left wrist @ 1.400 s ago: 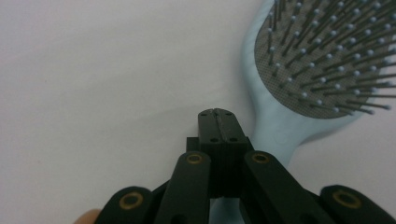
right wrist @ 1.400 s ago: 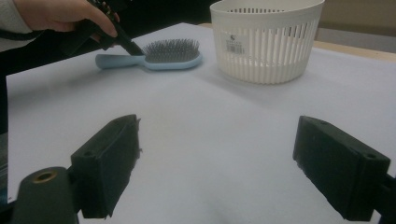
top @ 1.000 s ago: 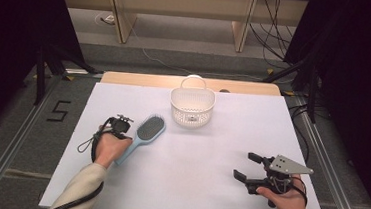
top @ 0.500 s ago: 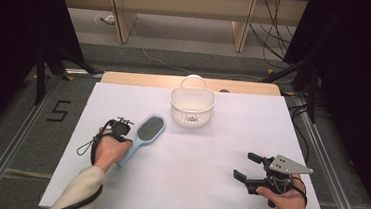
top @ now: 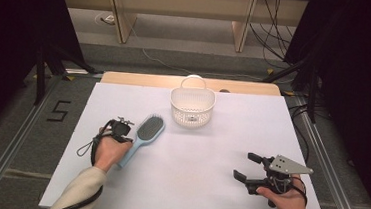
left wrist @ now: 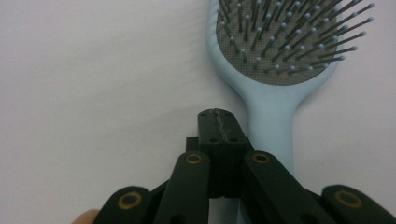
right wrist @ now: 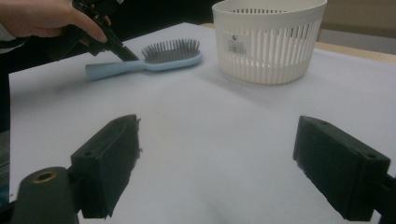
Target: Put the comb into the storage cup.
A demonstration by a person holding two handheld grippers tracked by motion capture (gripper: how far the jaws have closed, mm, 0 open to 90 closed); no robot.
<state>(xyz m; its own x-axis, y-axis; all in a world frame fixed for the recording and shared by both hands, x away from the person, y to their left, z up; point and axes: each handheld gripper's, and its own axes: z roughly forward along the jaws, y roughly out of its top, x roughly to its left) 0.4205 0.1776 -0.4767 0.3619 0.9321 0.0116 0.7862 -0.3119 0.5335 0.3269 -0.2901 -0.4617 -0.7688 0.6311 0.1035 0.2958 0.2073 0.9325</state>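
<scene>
— Where is the hairbrush (top: 144,135) lying right now?

— On the white table (top: 207,186), in front of the basket (top: 192,106) and off to its left. Its long axis is running diagonally: the bristle head is pointing up toward the basket, the handle trailing back toward the person.

— And which gripper is sitting nearer?

— The left gripper (left wrist: 218,122), by far. It is resting just beside the handle, on the side away from the basket, with its jaws pressed together and nothing between them. Whether a jaw is actually brushing the handle's edge, I can't quite tell from its own view.

— The other one?

— The right gripper (top: 247,167) is waiting well apart from the basket's right front, jaws standing wide and empty.

— So what matters next?

— Probably that the handle is lying beside the closed jaws, not between them.
</scene>
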